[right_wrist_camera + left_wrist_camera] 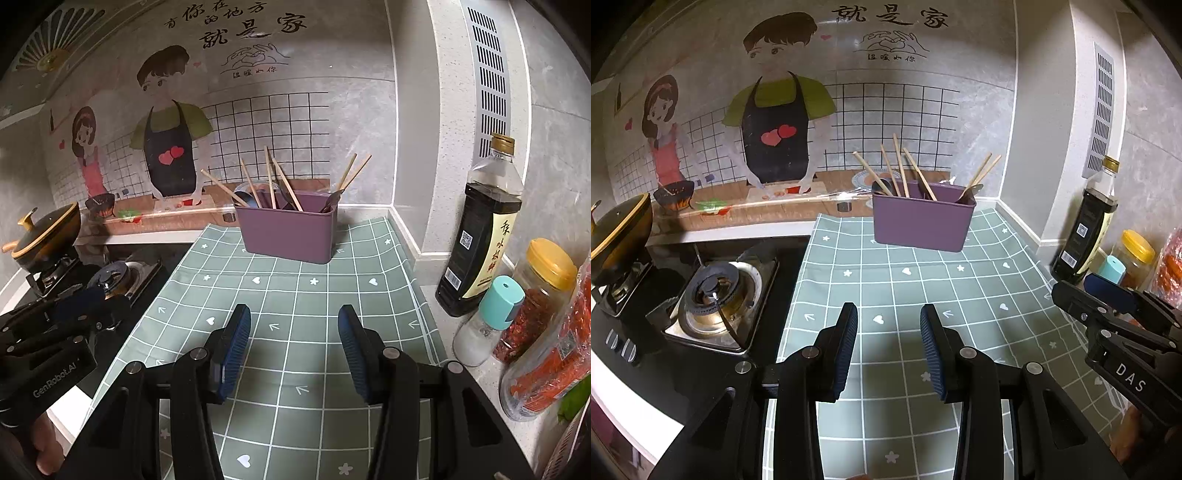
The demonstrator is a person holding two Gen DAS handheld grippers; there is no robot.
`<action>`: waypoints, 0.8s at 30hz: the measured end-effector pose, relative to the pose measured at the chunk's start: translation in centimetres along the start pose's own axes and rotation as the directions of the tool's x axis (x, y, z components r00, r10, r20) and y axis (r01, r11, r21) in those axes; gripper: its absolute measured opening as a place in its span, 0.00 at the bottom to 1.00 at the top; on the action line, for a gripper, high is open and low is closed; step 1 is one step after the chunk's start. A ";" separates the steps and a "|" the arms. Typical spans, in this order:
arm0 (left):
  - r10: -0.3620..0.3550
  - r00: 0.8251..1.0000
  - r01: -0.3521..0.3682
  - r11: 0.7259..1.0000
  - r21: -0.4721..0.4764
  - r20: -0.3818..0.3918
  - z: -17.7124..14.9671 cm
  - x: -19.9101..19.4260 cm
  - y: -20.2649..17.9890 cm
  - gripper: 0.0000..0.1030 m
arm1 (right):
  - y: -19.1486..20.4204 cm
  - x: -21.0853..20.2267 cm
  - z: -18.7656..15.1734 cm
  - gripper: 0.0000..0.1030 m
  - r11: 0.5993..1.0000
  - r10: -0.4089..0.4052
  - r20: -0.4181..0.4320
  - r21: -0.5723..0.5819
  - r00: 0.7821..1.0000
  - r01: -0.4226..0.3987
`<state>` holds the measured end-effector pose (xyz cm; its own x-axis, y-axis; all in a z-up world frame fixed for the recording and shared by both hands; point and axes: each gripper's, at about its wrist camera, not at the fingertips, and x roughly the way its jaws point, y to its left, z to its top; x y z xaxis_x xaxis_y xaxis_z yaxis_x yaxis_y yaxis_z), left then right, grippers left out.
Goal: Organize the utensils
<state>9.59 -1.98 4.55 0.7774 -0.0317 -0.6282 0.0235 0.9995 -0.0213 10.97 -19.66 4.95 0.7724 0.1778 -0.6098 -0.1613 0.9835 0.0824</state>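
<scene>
A purple utensil holder (923, 221) (286, 230) stands at the back of the green checked mat (923, 295) (295, 306). Several wooden chopsticks (900, 170) (270, 177) and a few spoons (971, 192) (334, 199) stick out of it. My left gripper (888, 314) hovers over the mat well in front of the holder, open with nothing between its blue pads. My right gripper (294, 314) is likewise open and empty over the mat. Each gripper shows at the edge of the other's view, the right one (1108, 317) and the left one (74, 306).
A gas stove (716, 295) (110, 277) lies left of the mat, with a lidded dark pot (617, 229) (48, 232) on its far burner. Right of the mat stand a soy sauce bottle (484, 229) (1086, 229), a salt shaker (487, 321), a chilli jar (535, 295) and a bag (554, 362).
</scene>
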 end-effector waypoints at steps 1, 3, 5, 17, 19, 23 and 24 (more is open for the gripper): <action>-0.001 1.000 0.001 1.000 -0.001 -0.001 0.0 0.0 0.0 0.36 | 0.0 0.0 0.0 0.46 1.000 0.001 -0.001 0.001 1.000 -0.001; -0.004 1.000 0.004 1.000 -0.002 -0.004 0.0 0.0 0.0 0.36 | 0.0 -0.1 0.0 0.46 1.000 0.000 0.000 0.000 1.000 0.000; -0.007 1.000 0.007 1.000 -0.003 -0.007 0.0 0.1 0.0 0.36 | 0.0 -0.1 0.0 0.46 1.000 -0.001 -0.001 -0.003 1.000 0.001; -0.010 1.000 0.010 1.000 -0.006 -0.010 -0.1 0.0 0.0 0.36 | 0.1 -0.1 -0.1 0.46 1.000 0.008 -0.006 -0.003 1.000 -0.008; -0.010 1.000 0.010 1.000 -0.007 -0.010 -0.1 0.0 -0.1 0.36 | 0.1 -0.1 -0.1 0.46 1.000 0.008 -0.006 -0.002 1.000 -0.008; -0.010 1.000 0.010 1.000 -0.007 -0.008 -0.2 0.1 0.0 0.36 | 0.1 -0.1 -0.1 0.46 1.000 0.013 -0.011 0.003 1.000 -0.013; -0.010 1.000 0.010 1.000 -0.008 -0.008 -0.2 0.1 -0.1 0.36 | 0.0 0.0 -0.1 0.46 1.000 0.013 -0.012 0.005 1.000 -0.013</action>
<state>9.51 -2.04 4.37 0.7720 -0.0422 -0.6342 0.0268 0.9991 -0.0338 10.87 -19.68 4.85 0.7629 0.1901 -0.6179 -0.1680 0.9813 0.0944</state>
